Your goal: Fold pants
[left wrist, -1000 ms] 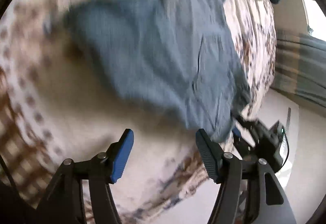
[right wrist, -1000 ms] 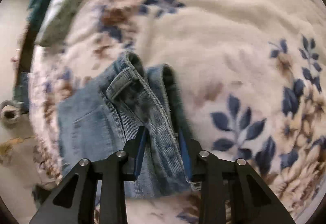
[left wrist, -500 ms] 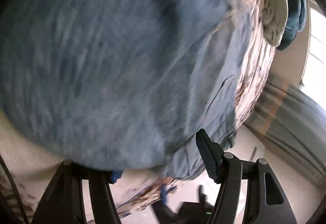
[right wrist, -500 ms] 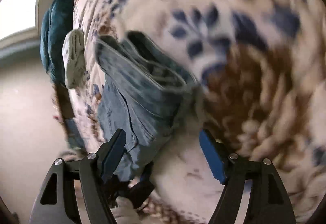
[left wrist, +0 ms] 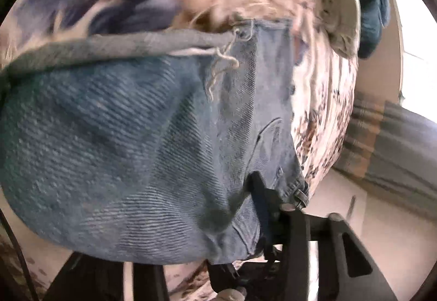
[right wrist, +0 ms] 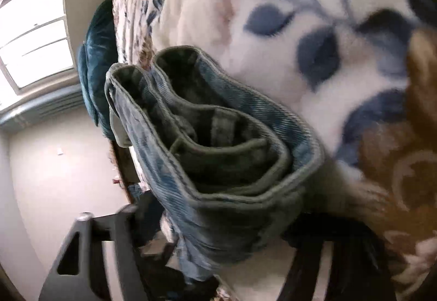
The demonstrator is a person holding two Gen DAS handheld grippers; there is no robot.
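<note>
— What do we have underneath it all?

— We see a fleecy floral blanket (right wrist: 286,35), cream with blue leaves and brown blooms.

— And at its far edge?

— We make out a teal cushion (right wrist: 94,60), and just beside it a pale folded cloth (left wrist: 341,8).

— Beyond those?

— We see a bright window (right wrist: 32,46), a plain wall (right wrist: 54,178) below it, and a striped curtain (left wrist: 387,142).
</note>
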